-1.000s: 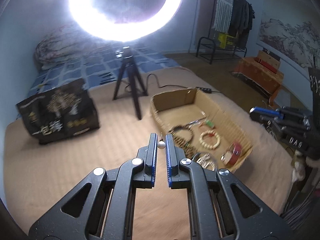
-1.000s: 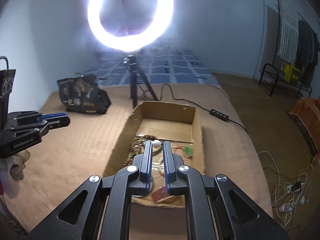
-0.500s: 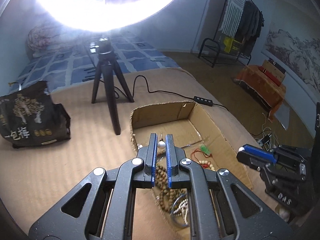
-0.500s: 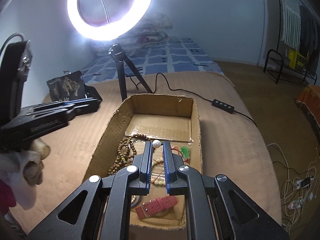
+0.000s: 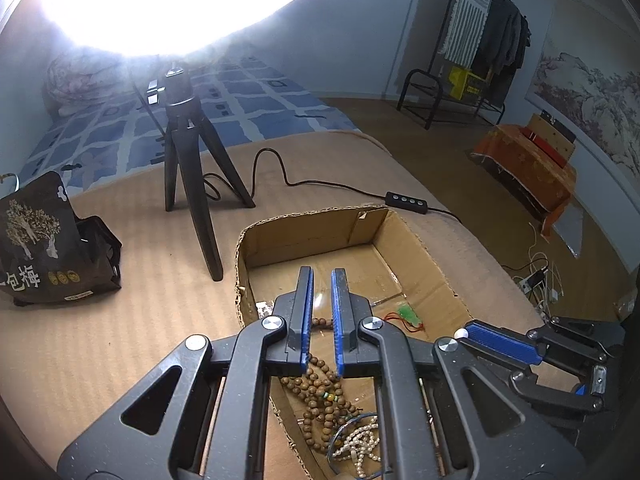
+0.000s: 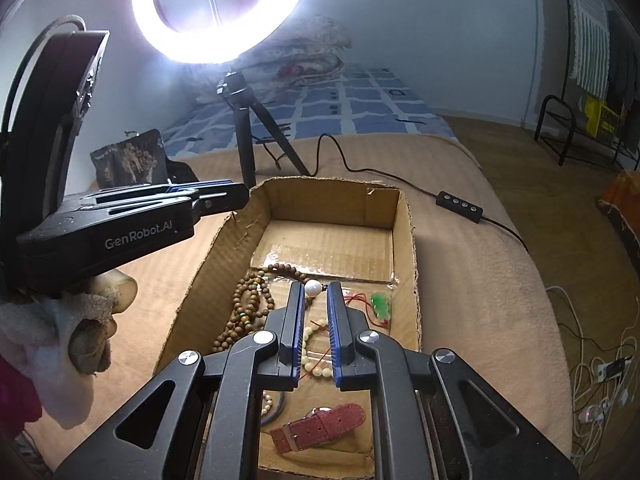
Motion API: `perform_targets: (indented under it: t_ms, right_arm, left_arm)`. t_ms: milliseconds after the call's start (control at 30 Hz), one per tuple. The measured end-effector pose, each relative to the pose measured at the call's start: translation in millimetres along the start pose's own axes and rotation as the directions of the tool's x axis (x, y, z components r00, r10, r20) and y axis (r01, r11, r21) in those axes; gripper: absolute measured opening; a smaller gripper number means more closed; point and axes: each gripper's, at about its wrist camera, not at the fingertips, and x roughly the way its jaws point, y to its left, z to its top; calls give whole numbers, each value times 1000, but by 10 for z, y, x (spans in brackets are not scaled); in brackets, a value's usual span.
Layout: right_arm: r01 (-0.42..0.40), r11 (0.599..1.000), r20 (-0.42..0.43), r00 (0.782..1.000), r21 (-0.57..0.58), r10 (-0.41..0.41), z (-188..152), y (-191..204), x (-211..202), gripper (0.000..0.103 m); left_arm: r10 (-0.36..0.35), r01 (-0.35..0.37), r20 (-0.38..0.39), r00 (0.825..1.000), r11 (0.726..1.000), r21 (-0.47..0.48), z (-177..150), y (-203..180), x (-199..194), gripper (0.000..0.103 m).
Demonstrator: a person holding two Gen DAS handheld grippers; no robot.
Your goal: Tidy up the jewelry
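An open cardboard box point(image 5: 424, 248) point(image 6: 412, 232) sits on the tan bed cover. It holds wooden bead strings point(image 5: 320, 396) point(image 6: 244, 308), a pearl strand point(image 5: 360, 446), a green pendant on red cord point(image 5: 408, 314) point(image 6: 380, 306), cream beads point(image 6: 316, 368) and a red watch strap point(image 6: 320, 426). My left gripper point(image 5: 321, 276) hangs over the box's left part, jaws slightly apart, with nothing between them. My right gripper point(image 6: 313, 289) is shut on a white pearl earring point(image 6: 313, 289) above the box middle; it also shows in the left wrist view point(image 5: 462, 334).
A ring light on a black tripod point(image 5: 188, 168) point(image 6: 248, 136) stands behind the box, its cable and inline switch point(image 5: 406, 200) point(image 6: 460, 206) trailing right. A black printed bag point(image 5: 36, 248) lies at the left. The bed edge drops off on the right.
The small pearl earring that sat between my left fingers is gone from them and the jaws have opened slightly. Both grippers moved forward and lower over the box.
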Motion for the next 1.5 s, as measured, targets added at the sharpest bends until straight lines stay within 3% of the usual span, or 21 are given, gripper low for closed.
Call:
perform_targets:
  t_ms: [67, 100, 133, 200, 300, 433, 567, 1067, 1500]
  right_arm:
    - [11, 1000, 1, 1000, -4, -11, 3, 9, -2, 12]
    - [15, 1000, 4, 1000, -3, -15, 7, 20, 1, 19]
    - [16, 1000, 8, 1000, -1, -16, 6, 18, -8, 24]
    - [19, 1000, 14, 1000, 6, -19, 3, 6, -17, 42]
    - [32, 999, 13, 999, 13, -33, -10, -15, -21, 48]
    - [54, 998, 12, 998, 14, -54, -21, -14, -32, 61]
    - [97, 995, 13, 995, 3, -97, -11, 22, -55, 70]
    - [140, 990, 50, 989, -3, -139, 8, 123, -398, 70]
    - [166, 986, 131, 978, -15, -163, 17, 341, -917, 70]
  left_arm:
    - [3, -3, 0, 1000, 1000, 0, 0, -11, -3, 28]
    - [6, -6, 7, 1000, 1000, 2, -4, -17, -19, 47]
    - [11, -11, 16, 1000, 1000, 4, -9, -20, -34, 55]
    - [25, -26, 28, 999, 1000, 11, -6, -30, -62, 55]
    - [32, -33, 28, 999, 999, 16, 0, -32, -76, 56]
    - [48, -49, 40, 998, 999, 23, -1, -52, -124, 73]
    - [52, -53, 44, 998, 999, 15, 1, -49, -167, 75]
    - [74, -76, 88, 993, 997, 25, -17, -118, -646, 76]
    - [106, -113, 183, 977, 993, 24, -122, -138, -1495, 77]
